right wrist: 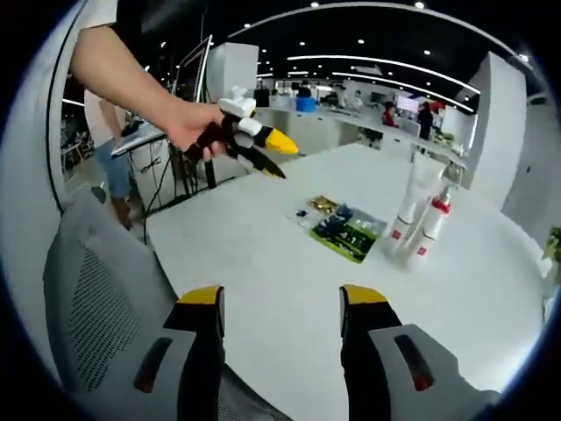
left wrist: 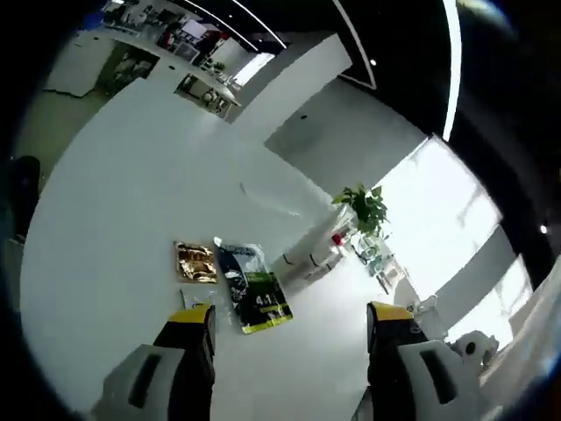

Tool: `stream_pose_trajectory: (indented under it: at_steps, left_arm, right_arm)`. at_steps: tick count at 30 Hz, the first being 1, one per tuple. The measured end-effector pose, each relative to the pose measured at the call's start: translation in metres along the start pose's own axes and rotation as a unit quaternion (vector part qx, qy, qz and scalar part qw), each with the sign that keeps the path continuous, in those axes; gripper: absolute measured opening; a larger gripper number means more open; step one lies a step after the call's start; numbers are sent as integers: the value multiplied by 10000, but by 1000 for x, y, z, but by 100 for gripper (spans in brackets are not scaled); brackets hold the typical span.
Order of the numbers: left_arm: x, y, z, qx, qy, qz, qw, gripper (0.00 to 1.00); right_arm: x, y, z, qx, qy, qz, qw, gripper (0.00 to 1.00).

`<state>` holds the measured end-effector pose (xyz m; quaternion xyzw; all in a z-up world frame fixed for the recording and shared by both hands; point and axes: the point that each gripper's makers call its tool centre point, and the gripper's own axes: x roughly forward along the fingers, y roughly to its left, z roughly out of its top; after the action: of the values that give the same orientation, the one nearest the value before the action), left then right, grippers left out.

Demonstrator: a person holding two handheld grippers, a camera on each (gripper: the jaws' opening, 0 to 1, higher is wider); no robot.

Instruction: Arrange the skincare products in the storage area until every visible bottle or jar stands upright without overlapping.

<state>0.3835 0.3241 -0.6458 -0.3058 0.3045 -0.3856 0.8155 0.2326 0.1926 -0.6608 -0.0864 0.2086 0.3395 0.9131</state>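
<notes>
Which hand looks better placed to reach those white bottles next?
Probably the left gripper: it hangs over the table, nearer the white bottles. The right gripper sits back at the table's edge by the grey chair. Both are open.

From my right gripper view, sachets [right wrist: 340, 230] lie flat on the table [right wrist: 263, 254] at frame centre, with upright tubes [right wrist: 418, 213] just right of them. A chair [right wrist: 96, 307] sits lower left, before the table. In my left gripper view, the sachets [left wrist: 235, 282] lie lower centre, the tubes [left wrist: 308, 253] right of them.
</notes>
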Motion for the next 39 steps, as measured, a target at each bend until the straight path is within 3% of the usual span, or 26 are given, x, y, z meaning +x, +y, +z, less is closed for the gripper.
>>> stream_pose_trajectory:
  at_steps: [1, 6, 8, 13, 15, 20, 22, 24, 31, 34, 39]
  left_arm:
    - [-9, -16, -1, -34, -150, -200, 9997, 74]
    - [-38, -60, 0, 30, -839, -556, 9949, 80]
    - [-48, -66, -4, 312, -949, -441, 9940, 82]
    - [-61, -83, -32, 1007, -616, -270, 9926, 83]
    - [-66, -90, -42, 1112, -565, -216, 9919, 83]
    - [-79, -94, -61, 1221, -633, 33, 9905, 87]
    - [-84, -90, -63, 1275, -836, 216, 9881, 92]
    - [-89, -88, -65, 1551, -1031, 417, 9816, 100]
    - [-100, -97, -81, 2105, -1079, 606, 9697, 100]
    - [-101, -101, -85, 2498, -1139, 675, 9592, 100]
    - [-100, -102, -100, 2329, -1110, 641, 9640, 100]
  right_arm:
    - [-1, -1, 3, 46, -76, -11, 10000, 57]
    - [0, 3, 5, 137, -148, 68, 9998, 64]
    - [0, 6, 7, 143, -181, 147, 9996, 64]
    - [-4, 10, 15, 170, -363, 247, 9989, 66]
    - [-6, 7, 18, 200, -448, 183, 9986, 67]
    - [-14, -2, 29, 313, -738, 19, 9968, 71]
    - [-17, -3, 33, 267, -829, -16, 9962, 74]
    - [-19, -5, 35, 271, -864, -34, 9959, 76]
    - [-33, -15, 48, 240, -1098, -168, 9935, 80]
    - [-40, -21, 52, 373, -1250, -167, 9913, 82]
    - [-48, -23, 52, 526, -1302, -210, 9899, 84]
